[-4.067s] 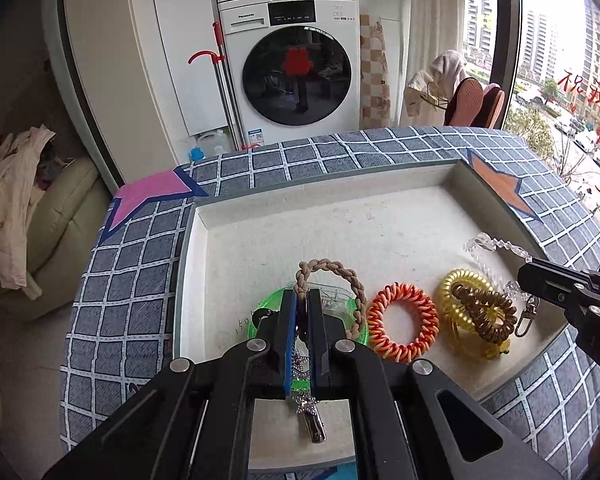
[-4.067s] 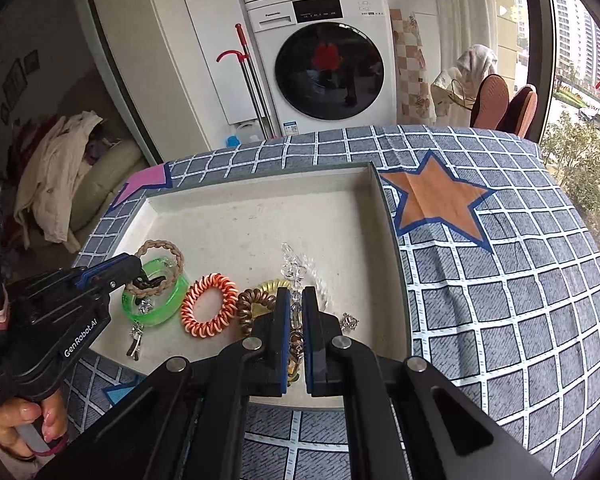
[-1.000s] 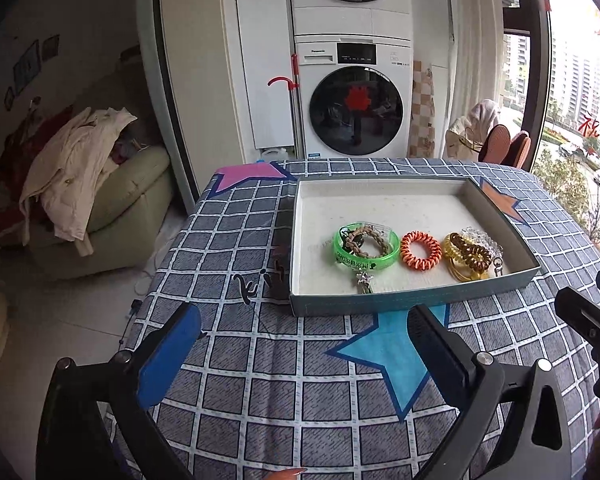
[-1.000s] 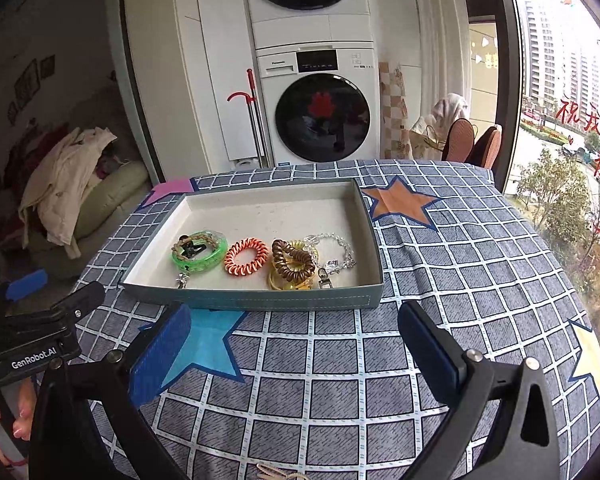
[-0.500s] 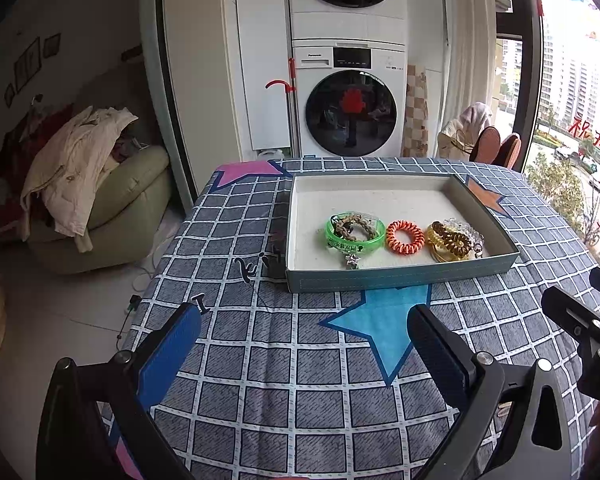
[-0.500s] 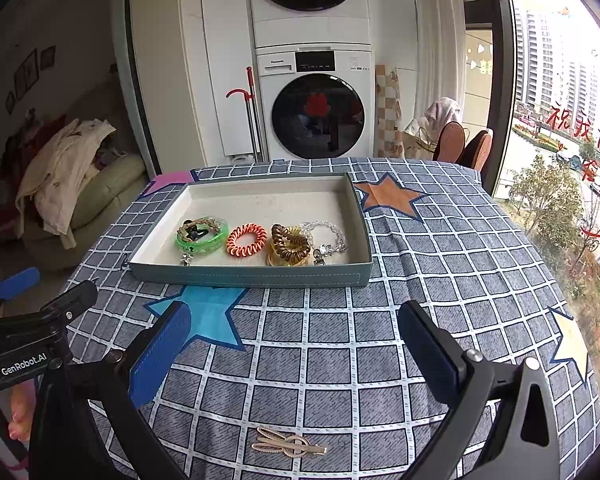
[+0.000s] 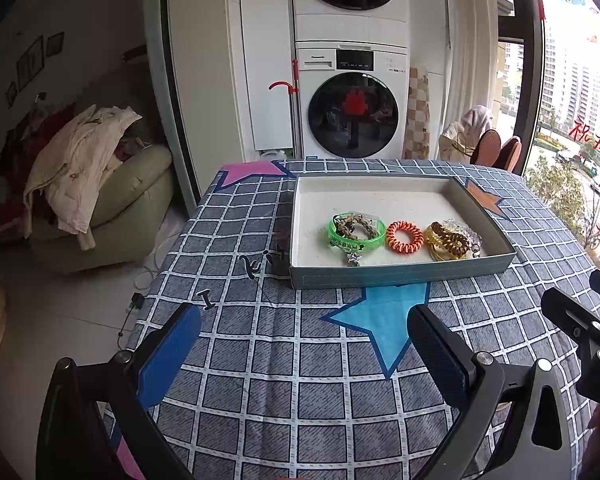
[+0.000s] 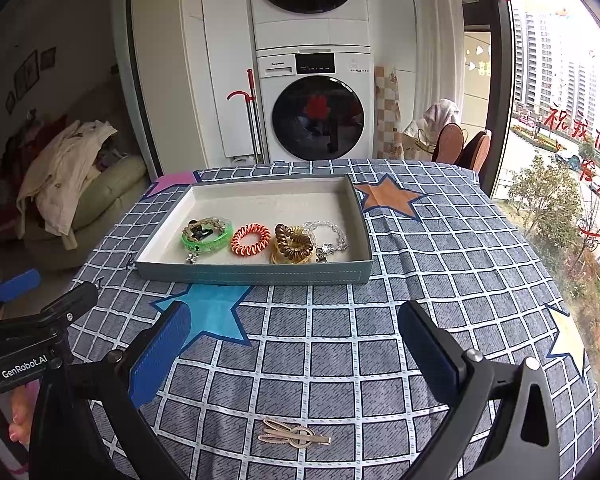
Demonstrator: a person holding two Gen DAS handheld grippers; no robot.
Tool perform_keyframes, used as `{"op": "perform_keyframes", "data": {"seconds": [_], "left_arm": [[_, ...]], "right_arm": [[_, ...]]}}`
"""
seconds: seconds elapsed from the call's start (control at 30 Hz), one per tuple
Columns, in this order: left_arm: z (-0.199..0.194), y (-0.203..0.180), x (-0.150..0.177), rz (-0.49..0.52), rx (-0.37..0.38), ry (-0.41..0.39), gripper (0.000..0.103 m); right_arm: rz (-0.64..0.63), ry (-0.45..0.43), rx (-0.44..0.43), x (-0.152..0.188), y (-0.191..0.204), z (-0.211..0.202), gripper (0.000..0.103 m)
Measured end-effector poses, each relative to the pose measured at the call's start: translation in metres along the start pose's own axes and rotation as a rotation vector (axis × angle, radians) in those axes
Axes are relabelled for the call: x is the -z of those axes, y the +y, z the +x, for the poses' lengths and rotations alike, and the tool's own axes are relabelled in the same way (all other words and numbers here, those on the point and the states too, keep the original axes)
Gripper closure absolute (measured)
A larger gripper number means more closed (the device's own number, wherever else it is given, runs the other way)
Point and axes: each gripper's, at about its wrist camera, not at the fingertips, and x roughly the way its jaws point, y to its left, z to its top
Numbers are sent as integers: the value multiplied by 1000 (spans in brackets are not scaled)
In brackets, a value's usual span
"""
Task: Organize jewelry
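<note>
On top of a table covered by a grey-blue checked tablecloth with coloured stars [image 8: 340,344] sits a shallow rectangular grey-blue tray with a pale lining [image 8: 256,273], toward the table's far half. Inside, along the tray's near edge, left to right: a translucent green bangle [image 8: 206,236] with a braided tan cord bracelet [image 7: 354,223] lying on it, an orange spiral hair tie [image 8: 251,239], a brown spiral hair tie [image 8: 294,240] stacked on a yellow one, and a clear beaded bracelet with a metal clasp [image 8: 329,236] near the tray's right wall. A gold metal hair clip [image 8: 294,436] lies on the cloth at the near table edge, well apart from the tray, below the right gripper.

Left gripper [image 7: 304,344] has its blue-padded jaws spread wide, nothing between them, hovering over the near-left part of the table. Right gripper [image 8: 294,340] likewise spread wide and empty, over the near edge. A hand [image 8: 4,420] holds the left gripper's handle.

Room: stacked white washer and dryer [image 8: 314,112] behind the table, red-handled mop [image 8: 252,112] beside them, pale green armchair with cream clothes piled on it [image 7: 100,188] at left, big window with high-rises and trees [image 8: 560,140] at right, brown chairs [image 8: 462,150] by the window.
</note>
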Motion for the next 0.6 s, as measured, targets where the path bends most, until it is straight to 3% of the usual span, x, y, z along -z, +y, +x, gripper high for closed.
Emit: {"op": "perform_keyframes", "data": {"seconds": [0.6], "left_arm": [[-3, 1, 0, -2, 0, 9, 0]], "right_arm": [[7, 5, 3, 1, -2, -1, 0]]}}
